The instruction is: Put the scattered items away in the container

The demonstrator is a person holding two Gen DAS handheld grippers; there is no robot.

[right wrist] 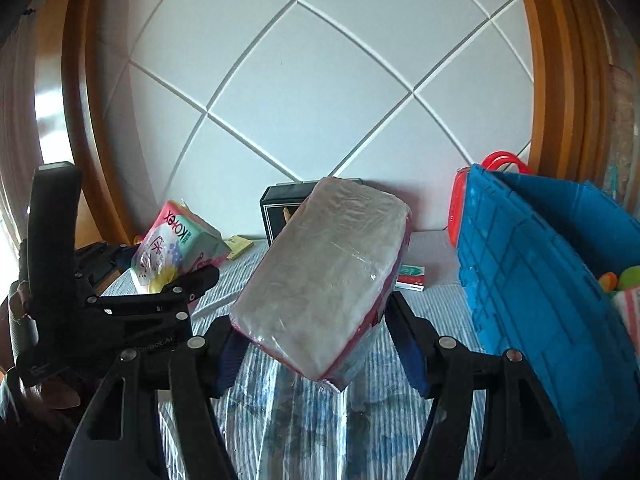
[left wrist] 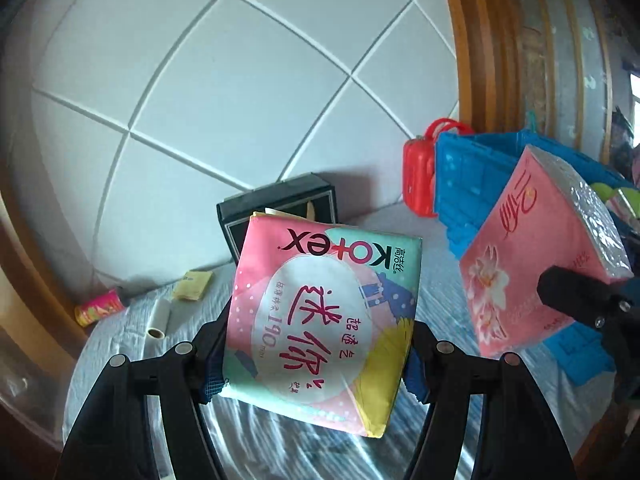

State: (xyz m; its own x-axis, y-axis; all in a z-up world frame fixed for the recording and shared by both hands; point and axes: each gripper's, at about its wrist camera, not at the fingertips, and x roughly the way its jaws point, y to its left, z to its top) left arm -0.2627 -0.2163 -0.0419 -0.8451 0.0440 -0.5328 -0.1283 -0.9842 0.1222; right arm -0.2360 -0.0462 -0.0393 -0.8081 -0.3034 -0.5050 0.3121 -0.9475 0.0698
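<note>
Far left on the bed (left wrist: pixel 280 432), against the headboard, lie the items not yet tidied: a small red-and-yellow can (left wrist: pixel 99 307), a white roll (left wrist: pixel 159 317) and a yellow sachet (left wrist: pixel 192 286), with a black box (left wrist: pixel 276 210) behind them.

Next comes the left gripper (left wrist: pixel 316 364). Its fingers (left wrist: pixel 218 360) are closed on the Kotex pack (left wrist: pixel 320 316), pressing its two side edges, and the pack is lifted clear of the bed with its printed face turned to the camera.

Further right, the right gripper (right wrist: pixel 312 344) has its fingers (right wrist: pixel 404 344) clamped on the pink tissue pack (right wrist: pixel 328 272), which tilts up and away from the wrist, its long axis running from lower left to upper right.

At the far right stands the blue container (right wrist: pixel 532 280), open at the top, a red toy suitcase (left wrist: pixel 420 176) touching its far corner. Some coloured things already lie inside.

The relation that matters: the container lies to the right of both hands, and the right gripper is the nearer one, with the tissue pack just beside the blue wall. I judge that this pack would need to rise over the rim first, while the left gripper has farther to go across the bed.
</note>
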